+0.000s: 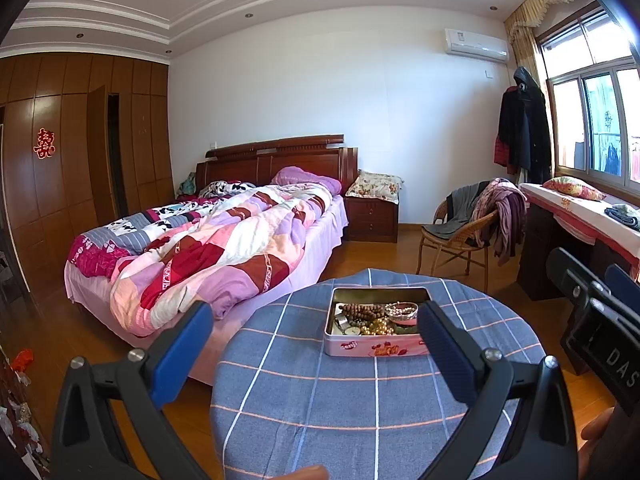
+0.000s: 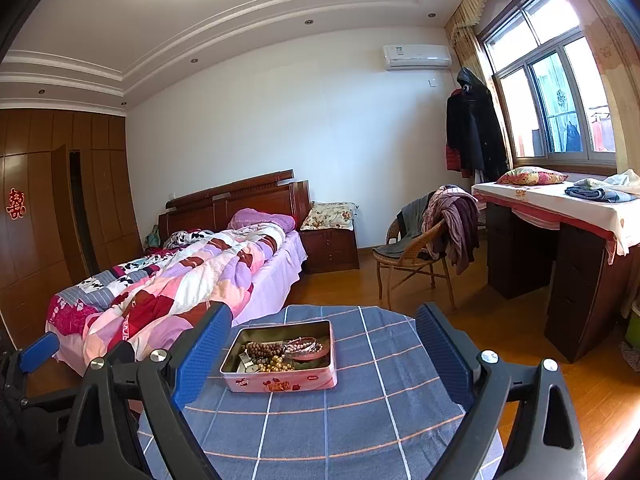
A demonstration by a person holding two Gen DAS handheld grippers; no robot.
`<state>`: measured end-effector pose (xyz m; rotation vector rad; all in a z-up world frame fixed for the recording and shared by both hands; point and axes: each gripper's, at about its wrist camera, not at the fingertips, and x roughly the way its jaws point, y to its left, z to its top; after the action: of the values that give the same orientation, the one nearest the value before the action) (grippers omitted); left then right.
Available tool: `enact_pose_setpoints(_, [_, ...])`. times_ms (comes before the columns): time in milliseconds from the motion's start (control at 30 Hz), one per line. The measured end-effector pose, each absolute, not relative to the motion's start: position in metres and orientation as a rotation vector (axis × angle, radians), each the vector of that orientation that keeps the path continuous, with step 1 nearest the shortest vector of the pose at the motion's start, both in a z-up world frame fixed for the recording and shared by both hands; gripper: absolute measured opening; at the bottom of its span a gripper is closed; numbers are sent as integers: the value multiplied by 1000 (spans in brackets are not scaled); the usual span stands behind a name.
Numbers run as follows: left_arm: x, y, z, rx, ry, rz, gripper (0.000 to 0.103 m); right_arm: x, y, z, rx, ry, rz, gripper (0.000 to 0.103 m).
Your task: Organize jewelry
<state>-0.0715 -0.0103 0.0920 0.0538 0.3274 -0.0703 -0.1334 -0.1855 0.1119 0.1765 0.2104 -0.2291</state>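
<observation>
Ahead of my left hand-held gripper (image 1: pixel 312 334), spread wide and empty, the pink rectangular metal tin (image 1: pixel 374 347) sits on the blue checked counter (image 1: pixel 320 412), holding brown wooden beads (image 1: pixel 362 311), gold pearls (image 1: pixel 378 326); its lettering is unreadable. My right hand-held gripper (image 2: pixel 324 346) gapes empty.

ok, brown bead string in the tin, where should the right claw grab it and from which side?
Probably from straight above. The brown bead string lies heaped in the open tin, whose walls block any side approach. Pinch the raised middle of the heap, away from the gold beads in front of it. The right claw is open and empty.
</observation>
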Motion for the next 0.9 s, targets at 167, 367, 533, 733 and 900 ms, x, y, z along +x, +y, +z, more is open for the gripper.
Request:
enact_pose_setpoints(167, [-72, -11, 92, 53, 331, -71, 103, -133, -186, 111, 179, 215, -229, 94])
enact_pose_setpoints(367, [-72, -11, 92, 56, 330, -68, 103, -132, -187, 111, 179, 215, -229, 94])
enact_pose_setpoints(533, [-72, -13, 92, 65, 327, -59, 103, -132, -187, 111, 179, 219, -229, 94])
enact_pose_setpoints(733, [-71, -13, 92, 60, 328, -63, 103, -133, -189, 111, 181, 221, -229, 94])
enact_pose_setpoints(900, [-71, -13, 91, 61, 326, -62, 103, -132, -190, 111, 182, 222, -230, 94])
